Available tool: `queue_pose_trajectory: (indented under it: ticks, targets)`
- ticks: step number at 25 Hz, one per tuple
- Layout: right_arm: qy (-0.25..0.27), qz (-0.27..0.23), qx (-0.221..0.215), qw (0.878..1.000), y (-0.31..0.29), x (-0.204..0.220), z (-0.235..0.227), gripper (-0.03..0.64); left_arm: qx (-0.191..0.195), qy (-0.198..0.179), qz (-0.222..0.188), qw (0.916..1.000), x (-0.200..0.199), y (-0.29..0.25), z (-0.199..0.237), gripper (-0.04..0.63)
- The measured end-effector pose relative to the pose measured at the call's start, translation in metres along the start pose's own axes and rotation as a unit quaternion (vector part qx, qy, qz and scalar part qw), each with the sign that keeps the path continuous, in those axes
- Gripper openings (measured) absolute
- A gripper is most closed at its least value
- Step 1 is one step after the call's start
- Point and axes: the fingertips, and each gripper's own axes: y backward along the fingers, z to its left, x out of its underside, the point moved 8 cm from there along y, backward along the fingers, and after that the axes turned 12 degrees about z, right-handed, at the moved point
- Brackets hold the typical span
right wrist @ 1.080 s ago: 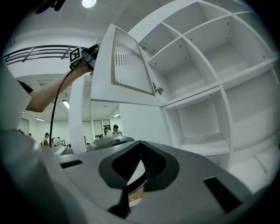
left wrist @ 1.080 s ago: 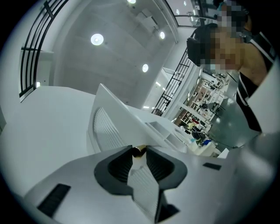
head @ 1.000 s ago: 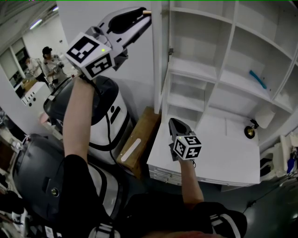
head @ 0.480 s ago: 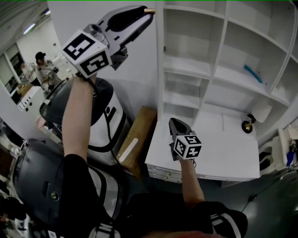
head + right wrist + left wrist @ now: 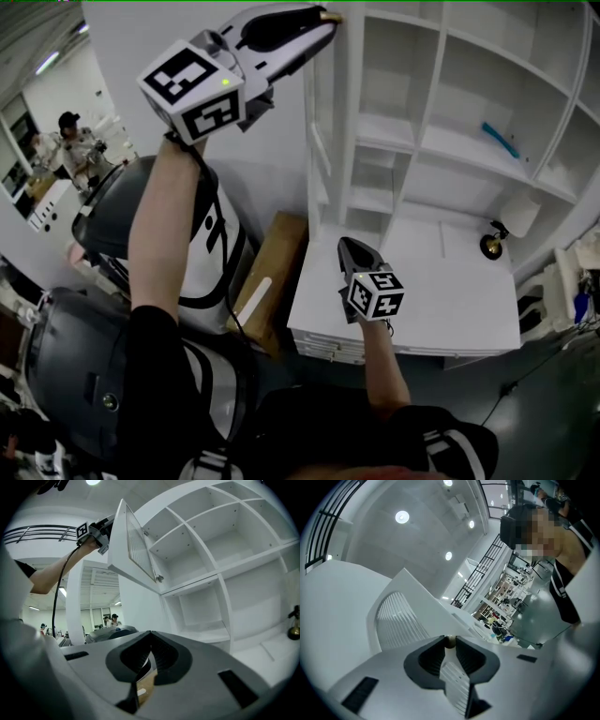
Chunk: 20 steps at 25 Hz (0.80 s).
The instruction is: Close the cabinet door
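Note:
The white cabinet door [image 5: 322, 131] stands part open, edge-on to the head view, its ribbed pane [image 5: 135, 543] facing the shelves. My left gripper [image 5: 325, 16] is raised high at the door's top corner. Its jaws have just been closing and hold the small brass knob [image 5: 450, 641] between the tips. The door panel [image 5: 401, 620] fills the left of the left gripper view. My right gripper [image 5: 346, 244] hovers low over the white counter [image 5: 441, 309], shut with nothing in it; its tips [image 5: 150, 641] meet in its own view.
The open cabinet [image 5: 441, 103] has bare shelves with a blue item [image 5: 502, 139] on one. A brass ornament [image 5: 489, 246] and a white cylinder [image 5: 520, 214] stand on the counter. A cardboard box [image 5: 272, 281] and a grey-white machine [image 5: 202, 244] sit left of it. People [image 5: 70, 141] stand far left.
The left gripper has moved right with the knob, and the door has swung closer to the cabinet. The right gripper has stayed almost still.

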Motion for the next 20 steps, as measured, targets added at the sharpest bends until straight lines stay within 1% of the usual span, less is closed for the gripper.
queue_pose_trajectory:
  ticks: [4, 9, 16, 20]
  targets:
    - [-0.011, -0.004, 0.017, 1.0, 0.009, 0.003, -0.01, 0.017, 0.009, -0.004, 0.001, 0.9999, -0.002, -0.016, -0.003, 0.083]
    - [-0.026, -0.008, 0.032, 0.999, 0.023, 0.009, -0.023, 0.017, 0.01, -0.011, 0.005, 0.9999, -0.003, -0.039, -0.008, 0.08]
    - [-0.046, -0.015, 0.064, 0.997, 0.044, 0.015, -0.042, 0.017, -0.001, -0.006, 0.011, 0.9999, -0.003, -0.076, -0.014, 0.078]
    - [-0.052, -0.019, 0.083, 0.995, 0.06, 0.017, -0.055, 0.017, -0.008, 0.004, 0.014, 0.9999, 0.0, -0.096, -0.017, 0.078]
